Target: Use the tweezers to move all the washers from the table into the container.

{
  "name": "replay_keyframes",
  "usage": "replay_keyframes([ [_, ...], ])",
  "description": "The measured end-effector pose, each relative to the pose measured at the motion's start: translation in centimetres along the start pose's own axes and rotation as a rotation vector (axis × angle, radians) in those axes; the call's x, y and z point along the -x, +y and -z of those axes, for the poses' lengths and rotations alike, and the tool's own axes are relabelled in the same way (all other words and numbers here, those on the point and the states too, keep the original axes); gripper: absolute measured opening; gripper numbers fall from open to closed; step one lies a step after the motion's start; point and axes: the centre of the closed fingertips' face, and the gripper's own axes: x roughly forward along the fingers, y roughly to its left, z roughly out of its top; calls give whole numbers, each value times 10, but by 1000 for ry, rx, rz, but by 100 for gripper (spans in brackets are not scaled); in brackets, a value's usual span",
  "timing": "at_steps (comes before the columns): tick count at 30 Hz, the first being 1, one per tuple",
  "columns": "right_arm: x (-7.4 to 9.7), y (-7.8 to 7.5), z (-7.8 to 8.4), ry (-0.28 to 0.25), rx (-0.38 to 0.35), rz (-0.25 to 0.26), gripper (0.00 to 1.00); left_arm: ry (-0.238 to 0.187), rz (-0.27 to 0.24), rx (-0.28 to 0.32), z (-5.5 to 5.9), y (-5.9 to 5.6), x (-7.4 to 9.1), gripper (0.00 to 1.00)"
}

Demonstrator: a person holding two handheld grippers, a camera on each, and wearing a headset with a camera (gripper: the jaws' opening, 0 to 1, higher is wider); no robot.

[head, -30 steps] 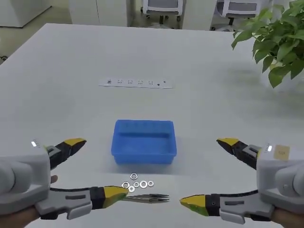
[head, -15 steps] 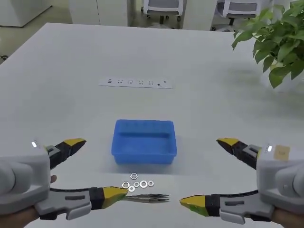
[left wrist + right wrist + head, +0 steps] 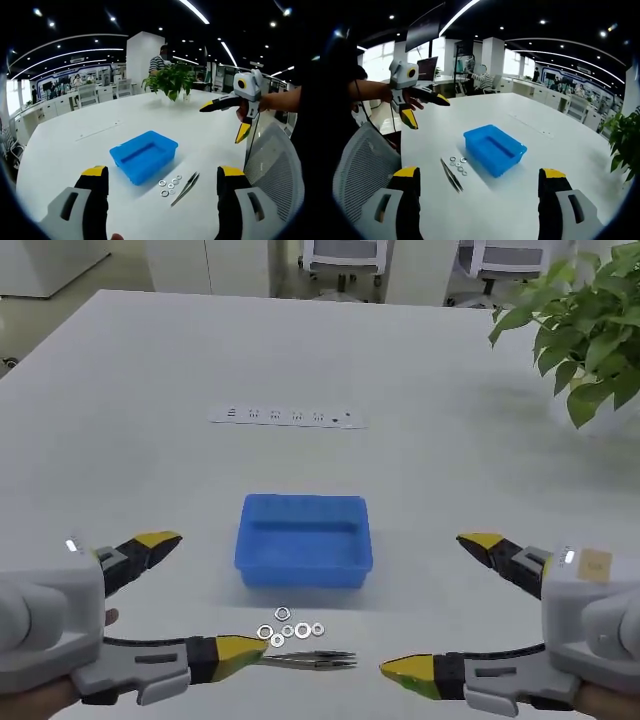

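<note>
Though fingers overlap tweezers overhead, gripper views show them whole.

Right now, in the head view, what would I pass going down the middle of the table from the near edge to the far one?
tweezers → washers → blue container → socket strip → office chairs beyond the table

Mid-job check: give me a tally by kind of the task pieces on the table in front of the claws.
Washers: 6, all loose on the table
Tweezers: 1
Blue container: 1
Total: 8
</note>
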Motion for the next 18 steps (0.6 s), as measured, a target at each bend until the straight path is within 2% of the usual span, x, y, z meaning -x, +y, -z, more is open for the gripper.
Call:
replay_keyframes([
  [11, 2, -2, 1, 10, 18, 0, 99, 4, 13, -7, -1, -1, -1, 96],
  [18, 2, -1, 4, 28, 48, -15, 97, 20, 35, -22, 1, -4, -2, 90],
])
